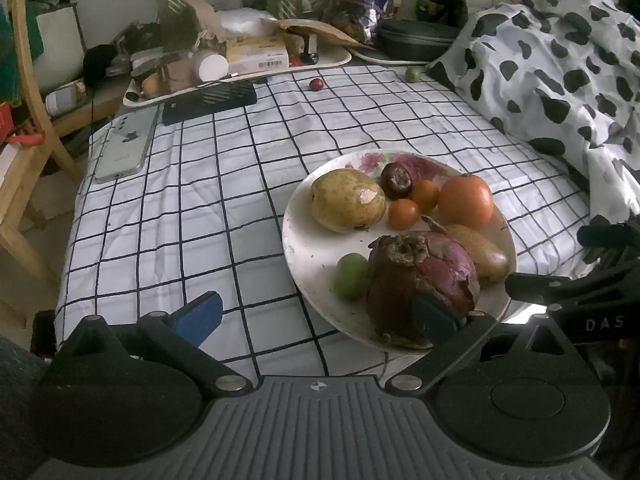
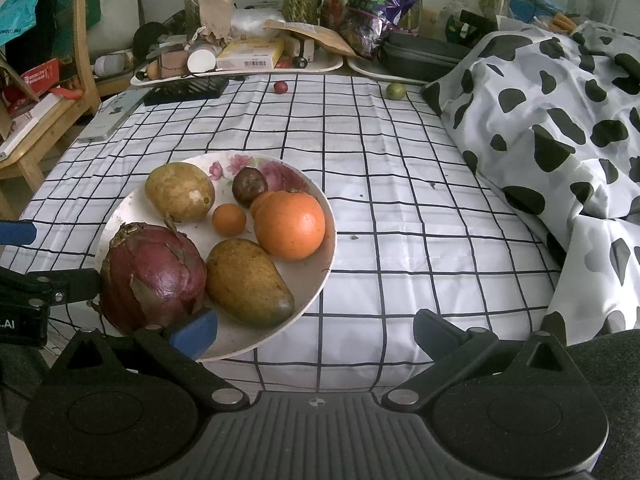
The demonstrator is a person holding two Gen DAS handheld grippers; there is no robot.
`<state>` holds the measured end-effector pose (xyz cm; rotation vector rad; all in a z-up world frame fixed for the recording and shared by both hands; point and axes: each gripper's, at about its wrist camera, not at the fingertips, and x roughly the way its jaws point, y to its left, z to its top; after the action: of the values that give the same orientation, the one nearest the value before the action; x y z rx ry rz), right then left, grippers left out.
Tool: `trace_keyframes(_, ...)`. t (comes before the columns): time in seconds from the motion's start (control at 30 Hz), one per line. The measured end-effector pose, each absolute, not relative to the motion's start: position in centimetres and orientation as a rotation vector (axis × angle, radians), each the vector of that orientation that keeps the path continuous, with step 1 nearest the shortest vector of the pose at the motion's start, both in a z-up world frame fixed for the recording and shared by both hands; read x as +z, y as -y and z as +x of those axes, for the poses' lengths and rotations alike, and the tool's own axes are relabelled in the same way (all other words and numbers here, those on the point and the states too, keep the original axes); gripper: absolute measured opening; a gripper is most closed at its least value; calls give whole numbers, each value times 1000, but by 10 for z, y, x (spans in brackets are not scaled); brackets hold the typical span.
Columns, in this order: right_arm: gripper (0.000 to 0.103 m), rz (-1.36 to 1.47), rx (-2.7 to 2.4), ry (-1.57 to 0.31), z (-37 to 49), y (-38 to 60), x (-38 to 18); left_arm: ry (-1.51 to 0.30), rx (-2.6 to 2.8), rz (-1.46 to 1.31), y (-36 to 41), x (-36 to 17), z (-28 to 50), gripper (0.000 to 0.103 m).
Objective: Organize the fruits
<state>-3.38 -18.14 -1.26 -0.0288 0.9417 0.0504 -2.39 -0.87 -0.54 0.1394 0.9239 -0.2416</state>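
A flowered white plate [image 1: 294,248] [image 2: 310,282] sits on the checked cloth. It holds a dragon fruit [image 1: 424,276] [image 2: 152,276], an orange [image 1: 466,200] [image 2: 290,226], a yellow-green fruit [image 1: 346,200] [image 2: 178,190], a mango [image 1: 482,254] [image 2: 248,282], small orange fruits [image 1: 404,213] [image 2: 229,219], a dark round fruit [image 1: 396,180] [image 2: 249,186] and a small green fruit [image 1: 352,276]. A red fruit [image 1: 316,84] [image 2: 281,87] and a green fruit [image 1: 412,75] [image 2: 396,90] lie loose at the far edge. My left gripper [image 1: 316,316] is open, left of the plate. My right gripper [image 2: 316,336] is open at the plate's near right, holding nothing.
A phone [image 1: 128,144] and a black flat item [image 1: 208,102] lie at the far left of the cloth. Cluttered trays [image 1: 240,64] line the back. A cow-print blanket [image 1: 560,72] [image 2: 560,120] is heaped on the right. A wooden chair [image 1: 24,120] stands to the left.
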Motion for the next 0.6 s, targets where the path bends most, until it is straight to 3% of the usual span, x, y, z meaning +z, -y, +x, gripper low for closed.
trace_keyframes(0.6,103,-29,50,-942,-34,181,-12,-924,-243,142,10,-5,-25,103)
